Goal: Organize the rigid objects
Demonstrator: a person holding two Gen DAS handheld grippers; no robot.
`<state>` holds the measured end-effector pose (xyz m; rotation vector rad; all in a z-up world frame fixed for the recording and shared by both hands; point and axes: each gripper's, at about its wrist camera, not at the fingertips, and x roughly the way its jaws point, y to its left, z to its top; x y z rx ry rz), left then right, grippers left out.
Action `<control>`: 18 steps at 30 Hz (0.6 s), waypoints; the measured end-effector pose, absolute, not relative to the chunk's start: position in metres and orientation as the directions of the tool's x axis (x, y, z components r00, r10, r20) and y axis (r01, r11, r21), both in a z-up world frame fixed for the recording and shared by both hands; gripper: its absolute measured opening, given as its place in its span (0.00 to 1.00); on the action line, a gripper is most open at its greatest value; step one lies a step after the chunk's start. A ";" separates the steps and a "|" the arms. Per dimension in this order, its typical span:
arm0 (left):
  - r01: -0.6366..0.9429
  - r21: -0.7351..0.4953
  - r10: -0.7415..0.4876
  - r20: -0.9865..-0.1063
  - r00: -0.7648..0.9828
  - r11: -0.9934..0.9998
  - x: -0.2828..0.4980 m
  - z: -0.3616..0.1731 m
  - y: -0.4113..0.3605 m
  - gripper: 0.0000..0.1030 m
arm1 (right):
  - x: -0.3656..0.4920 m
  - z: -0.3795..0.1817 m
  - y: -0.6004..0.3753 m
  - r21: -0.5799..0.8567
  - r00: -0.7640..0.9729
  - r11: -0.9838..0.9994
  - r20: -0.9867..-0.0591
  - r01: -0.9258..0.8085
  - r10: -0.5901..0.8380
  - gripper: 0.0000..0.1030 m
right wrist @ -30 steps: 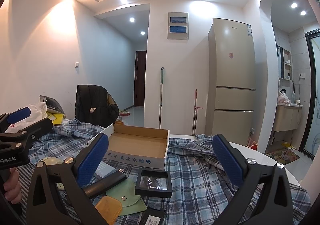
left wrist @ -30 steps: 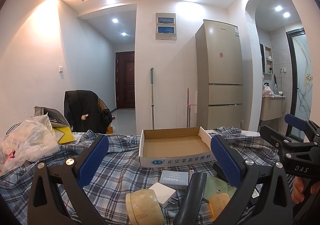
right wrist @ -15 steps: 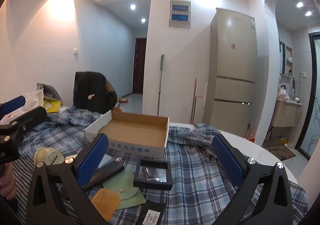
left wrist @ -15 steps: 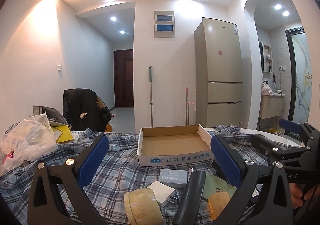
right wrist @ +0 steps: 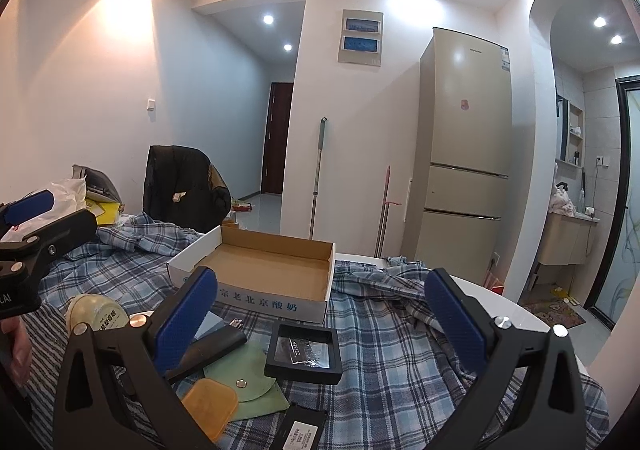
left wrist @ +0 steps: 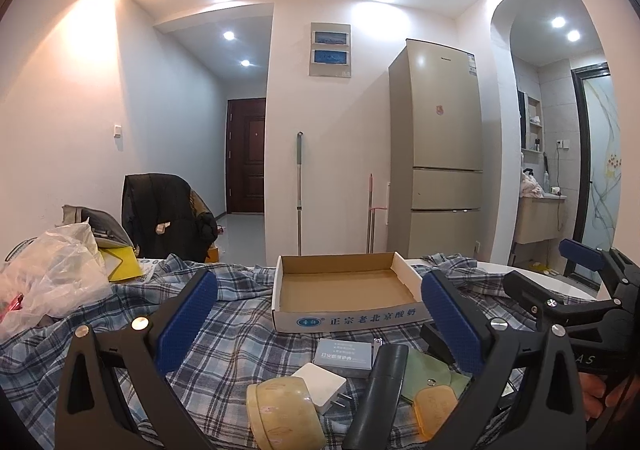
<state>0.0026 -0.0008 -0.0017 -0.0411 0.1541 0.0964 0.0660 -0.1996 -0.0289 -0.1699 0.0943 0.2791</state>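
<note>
Room: warm ceiling spots over white walls, a tall beige fridge [left wrist: 436, 154] at the back and a dark door down the hallway; a plaid cloth [left wrist: 236, 334] covers the table where the work is laid out.
Box: an open cardboard box [left wrist: 344, 286] with printed lettering on its front wall sits at the middle of the cloth, and I can see nothing inside it.
Loose things: just in front of the box lie a grey-blue packet [left wrist: 344, 356], a white plug adapter [left wrist: 320, 378], a round cream tin [left wrist: 280, 414], a black tube [left wrist: 380, 398], a pale green snap pouch [right wrist: 248, 382], an amber plastic piece [right wrist: 210, 406] and a black framed display case [right wrist: 306, 346], some overlapping each other.
Left tongs [left wrist: 316, 318]: spread wide and holding nothing, hanging above the tin and adapter.
Right tongs [right wrist: 320, 314]: also wide apart and empty, above the display case and pouch.
Step in hand: by my reckoning sorting has barely begun; both tools are lining up over the pile, nothing yet picked.
Next move: likely a drop onto one piece, closing on its hard edges, then a short carry forward into the box.
Handling: the tin and display case look stiff and easy to pinch; the flat pouch and amber piece lie low on the cloth and may need an edge lifted first.
</note>
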 end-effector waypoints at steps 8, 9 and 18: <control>-0.059 -0.012 0.056 -0.189 0.980 0.998 0.008 -0.007 -0.007 1.00 | 0.071 -0.029 -0.199 -0.152 0.959 0.952 -0.140 -0.267 0.247 1.00; -0.050 -0.016 0.046 -0.209 0.977 0.999 0.011 -0.008 -0.007 1.00 | 0.073 -0.030 -0.199 -0.148 0.958 0.952 -0.146 -0.267 0.246 1.00; -0.107 -0.095 0.075 -0.294 0.953 0.990 0.020 0.016 0.023 1.00 | 0.071 -0.027 -0.207 -0.113 0.958 0.958 -0.143 -0.264 0.247 1.00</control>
